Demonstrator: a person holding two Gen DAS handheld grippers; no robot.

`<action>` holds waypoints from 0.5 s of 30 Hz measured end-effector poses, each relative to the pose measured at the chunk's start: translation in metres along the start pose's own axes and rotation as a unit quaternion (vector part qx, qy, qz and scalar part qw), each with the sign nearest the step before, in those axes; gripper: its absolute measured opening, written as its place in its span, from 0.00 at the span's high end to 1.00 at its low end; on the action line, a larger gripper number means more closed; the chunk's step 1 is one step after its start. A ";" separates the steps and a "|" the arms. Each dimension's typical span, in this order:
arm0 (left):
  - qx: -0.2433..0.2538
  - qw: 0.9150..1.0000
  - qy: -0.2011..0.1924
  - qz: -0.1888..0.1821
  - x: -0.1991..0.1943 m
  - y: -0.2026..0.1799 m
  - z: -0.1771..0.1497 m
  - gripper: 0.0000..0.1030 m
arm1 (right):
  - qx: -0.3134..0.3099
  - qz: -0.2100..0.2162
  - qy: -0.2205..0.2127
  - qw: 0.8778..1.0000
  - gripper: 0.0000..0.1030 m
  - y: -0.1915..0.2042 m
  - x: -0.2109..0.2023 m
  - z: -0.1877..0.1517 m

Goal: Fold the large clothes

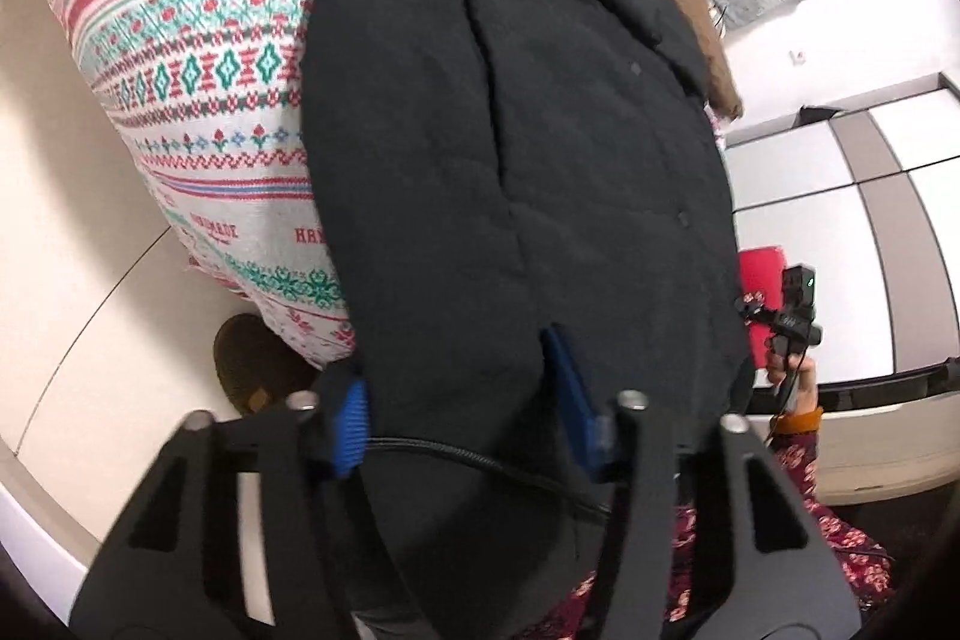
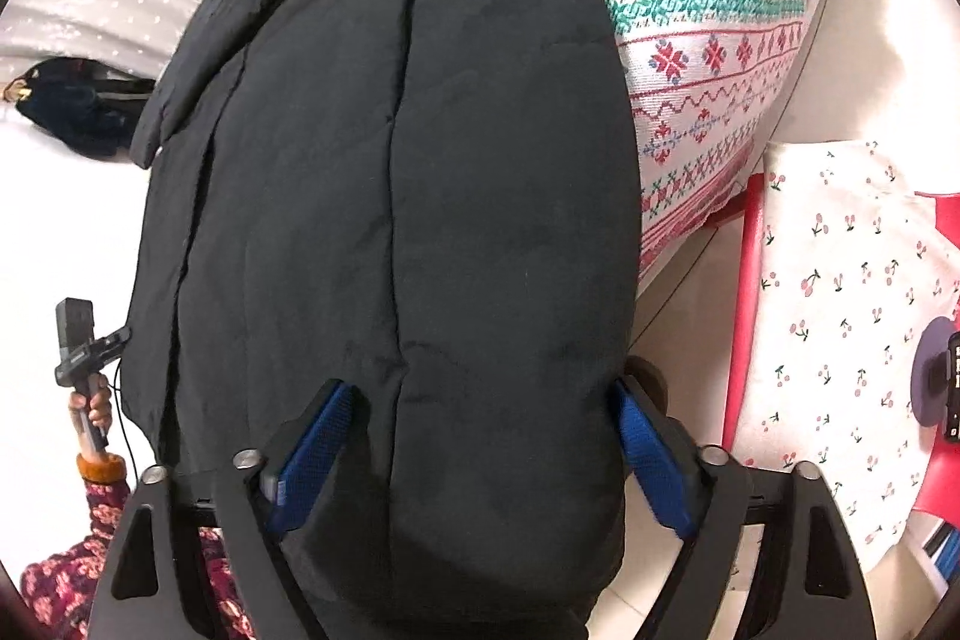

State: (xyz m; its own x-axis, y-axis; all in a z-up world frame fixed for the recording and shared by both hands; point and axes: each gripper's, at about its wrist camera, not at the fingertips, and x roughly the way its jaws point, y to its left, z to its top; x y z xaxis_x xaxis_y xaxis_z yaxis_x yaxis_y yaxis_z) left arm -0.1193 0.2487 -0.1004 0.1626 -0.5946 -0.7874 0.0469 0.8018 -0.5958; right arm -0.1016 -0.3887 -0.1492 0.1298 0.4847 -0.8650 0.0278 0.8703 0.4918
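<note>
a thick black coat [image 1: 516, 148] is lying across a patterned bedspread [image 1: 198, 58] and spilling over the bed's edge toward both cameras. the left gripper [image 1: 462, 400] is clenching a bulging fold of the coat between its blue pads [image 1: 354, 424]. the right gripper [image 2: 486, 430] is holding its jaws wide around the coat's padded hem, the pads [image 2: 318, 454] pressing its sides. a cherry-print cloth [image 2: 840, 316] is lying nearby on something red.
</note>
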 end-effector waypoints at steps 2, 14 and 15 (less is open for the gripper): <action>0.004 1.000 -0.016 -0.007 -0.008 -0.007 0.000 0.67 | 0.008 0.008 -0.022 1.000 0.50 -0.001 -0.009 -0.005; 0.078 0.989 -0.118 -0.044 -0.034 -0.058 0.024 0.87 | -0.042 0.082 -0.155 0.984 0.92 0.066 -0.063 0.000; 0.080 0.987 -0.131 -0.055 -0.037 -0.063 0.031 0.88 | -0.049 0.085 -0.162 0.982 0.92 0.072 -0.065 0.003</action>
State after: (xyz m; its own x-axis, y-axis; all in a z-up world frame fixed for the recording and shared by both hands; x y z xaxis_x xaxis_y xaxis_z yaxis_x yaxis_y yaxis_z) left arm -0.0981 0.2220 -0.0292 0.3961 -0.6587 -0.6397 0.2291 0.7455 -0.6259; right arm -0.1054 -0.3577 -0.0573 0.4329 0.5838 -0.6869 -0.1141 0.7913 0.6006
